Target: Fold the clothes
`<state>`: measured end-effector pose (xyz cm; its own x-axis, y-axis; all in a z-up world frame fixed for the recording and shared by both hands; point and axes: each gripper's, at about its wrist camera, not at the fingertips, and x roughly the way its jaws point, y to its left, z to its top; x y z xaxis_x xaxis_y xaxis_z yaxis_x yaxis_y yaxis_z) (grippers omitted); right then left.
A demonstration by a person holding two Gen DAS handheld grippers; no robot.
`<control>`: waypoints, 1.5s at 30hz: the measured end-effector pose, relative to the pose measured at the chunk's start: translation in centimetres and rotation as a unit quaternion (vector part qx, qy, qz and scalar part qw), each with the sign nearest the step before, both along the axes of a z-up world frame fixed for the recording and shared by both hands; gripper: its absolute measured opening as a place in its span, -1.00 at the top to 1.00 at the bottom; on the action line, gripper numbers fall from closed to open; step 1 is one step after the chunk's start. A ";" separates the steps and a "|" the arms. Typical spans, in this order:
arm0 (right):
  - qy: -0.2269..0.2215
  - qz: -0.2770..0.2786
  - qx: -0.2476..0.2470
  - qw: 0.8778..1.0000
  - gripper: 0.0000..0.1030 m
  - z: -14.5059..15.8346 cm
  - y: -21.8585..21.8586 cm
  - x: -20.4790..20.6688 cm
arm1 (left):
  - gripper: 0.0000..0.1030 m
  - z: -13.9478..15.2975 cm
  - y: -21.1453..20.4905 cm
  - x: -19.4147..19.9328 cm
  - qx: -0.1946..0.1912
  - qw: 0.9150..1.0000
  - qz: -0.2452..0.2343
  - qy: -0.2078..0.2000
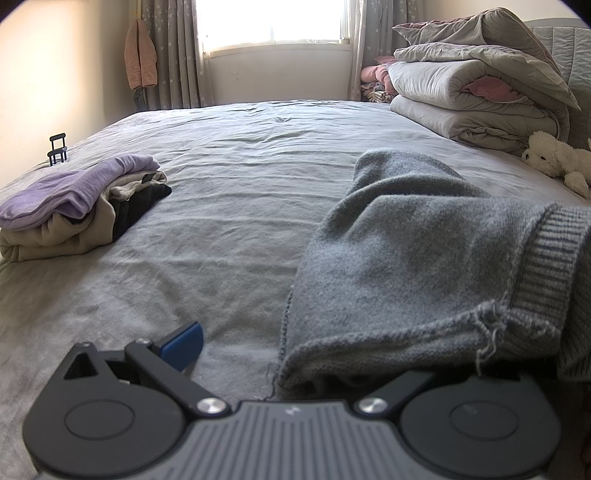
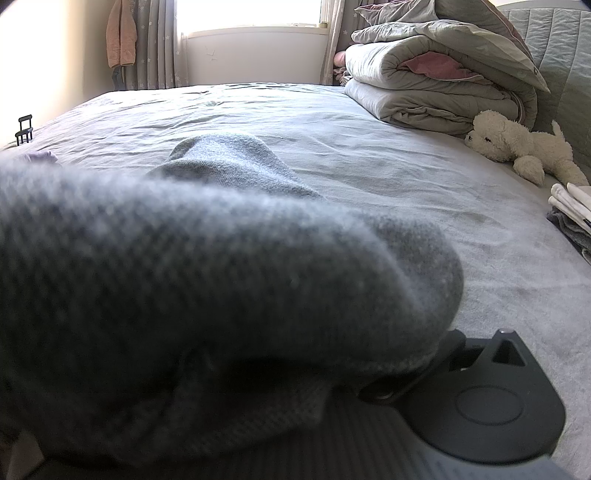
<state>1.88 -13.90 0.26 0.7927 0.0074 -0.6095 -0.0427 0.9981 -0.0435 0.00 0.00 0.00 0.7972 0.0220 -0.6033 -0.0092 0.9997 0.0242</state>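
While both grippers tip down toward the bed [image 1: 240,177], a grey knit sweater [image 1: 424,251] lies draped across them. On the left gripper [image 1: 295,354], the jaws stand spread wide: one blue finger pad [image 1: 184,345] pokes out bare over the sheet, clamping nothing, and the other finger is buried under the sweater's frayed hem. Nothing is pinched there; the cloth simply hangs over that side.

Over on the right gripper [image 2: 295,369], the sweater [image 2: 221,277] swamps almost the whole view, blurred and close, covering the fingers entirely. Only the black housing shows at lower right. Its jaws too are spread as wide as they go, and the knit lies over them rather than clamped between them, as far as can be seen.

Beyond, one end of the sweater trails onto the grey sheet. Off to the left sits a stack of folded clothes [image 1: 77,206], purple on top. Far right, folded quilts [image 1: 480,96] are piled by the headboard, a white plush toy [image 1: 557,162] just beside them. A window [image 1: 273,22] glows behind.
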 end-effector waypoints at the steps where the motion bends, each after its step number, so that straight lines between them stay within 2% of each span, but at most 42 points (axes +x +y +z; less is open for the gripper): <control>1: 0.000 0.000 0.000 1.000 -1.00 0.0 0.0 0.0 | -0.99 0.0 0.0 0.0 0.000 1.000 0.000 0.000; 45: 0.000 -0.001 -0.004 1.000 -1.00 -0.1 -0.2 0.2 | -0.99 0.0 0.0 0.0 0.004 1.000 0.006 0.003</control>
<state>2.05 -14.11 0.18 0.7932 0.0016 -0.6089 -0.0413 0.9978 -0.0511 -0.04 -0.02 0.03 0.7936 0.0370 -0.6073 -0.0216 0.9992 0.0327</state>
